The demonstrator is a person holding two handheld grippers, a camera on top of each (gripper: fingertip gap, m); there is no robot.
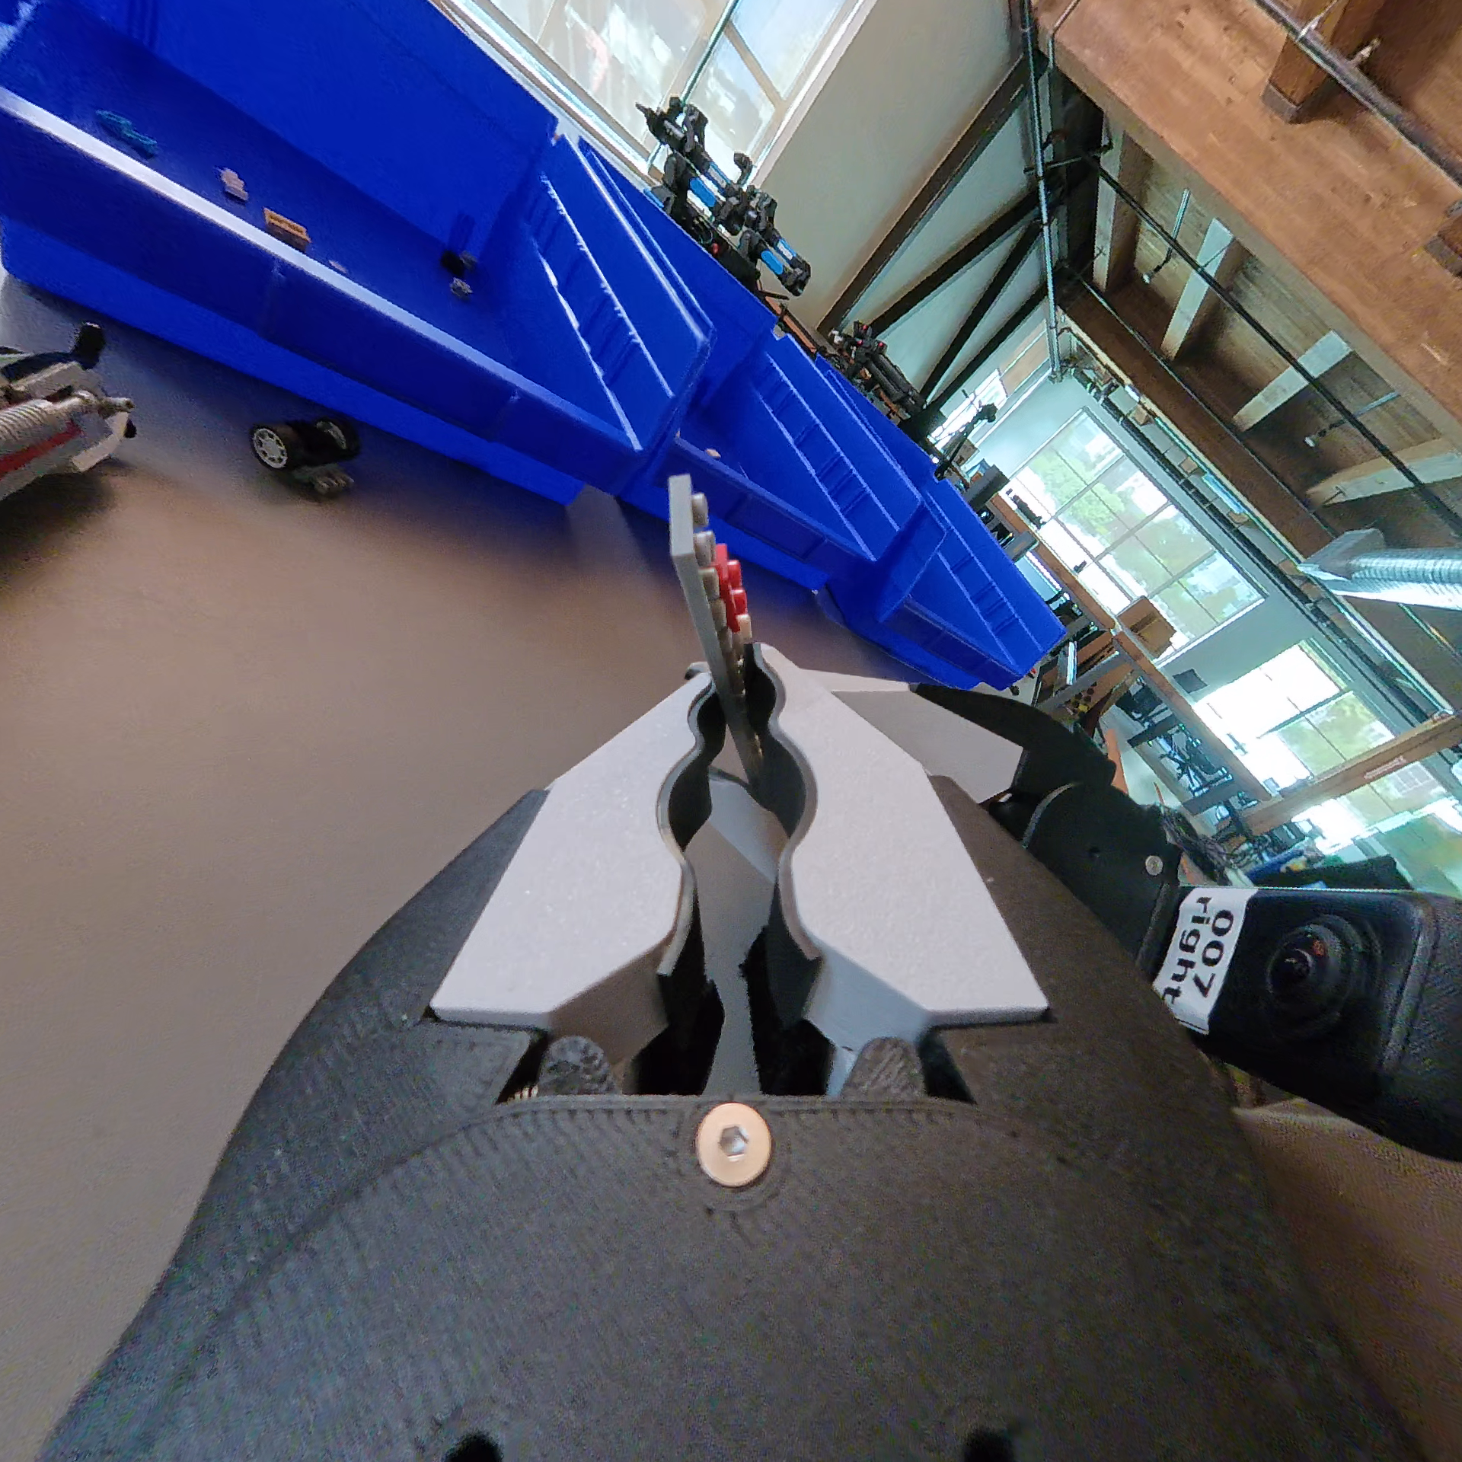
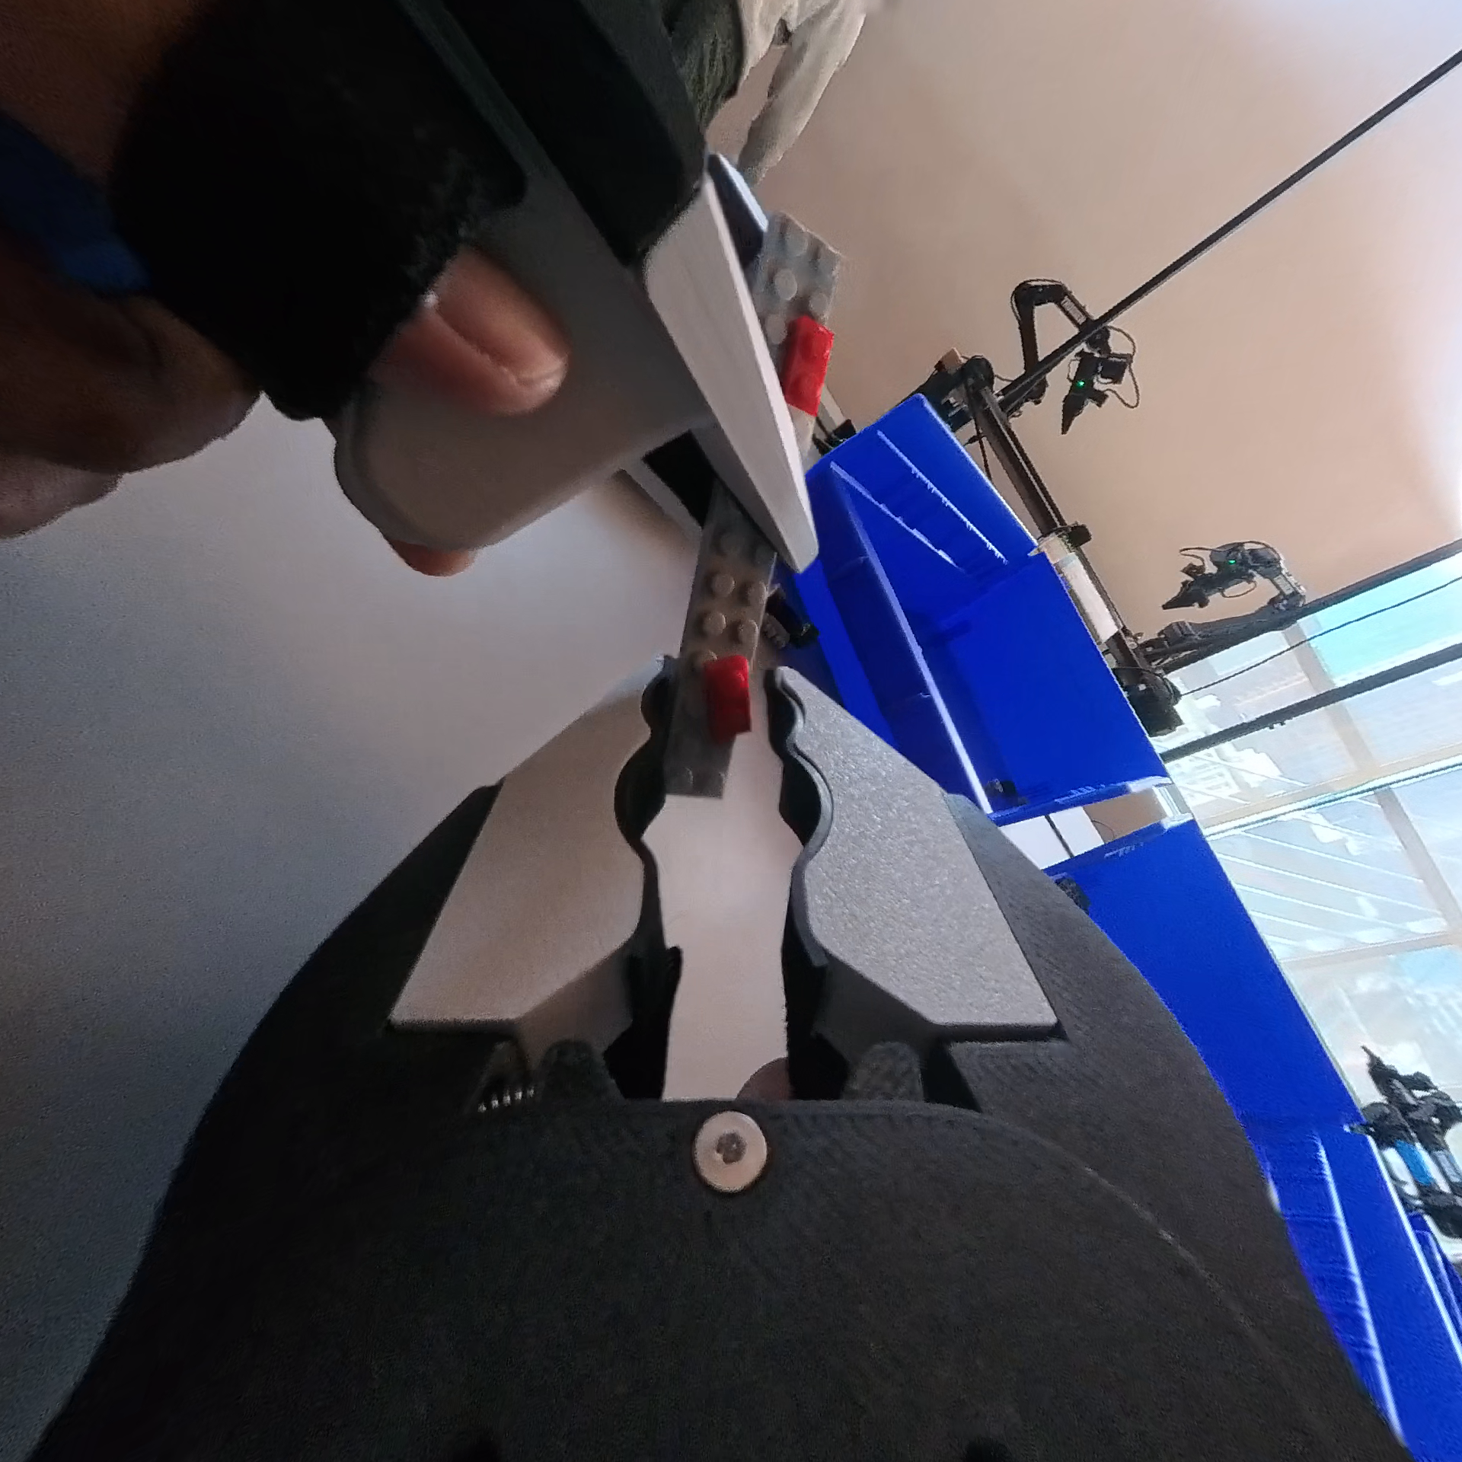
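Two views share one grey studded plate [image 1: 706,609] bearing red bricks [image 1: 729,584]. Left wrist view: the left gripper [image 1: 732,688] has its jaws nearly closed, clamping the plate edge-on above the surface [image 1: 237,712], blue bins [image 1: 475,316] behind. Right wrist view: the right gripper [image 2: 716,696] has its jaws parted around the plate's far end, one red brick between them; the right-hand pad stands clear.
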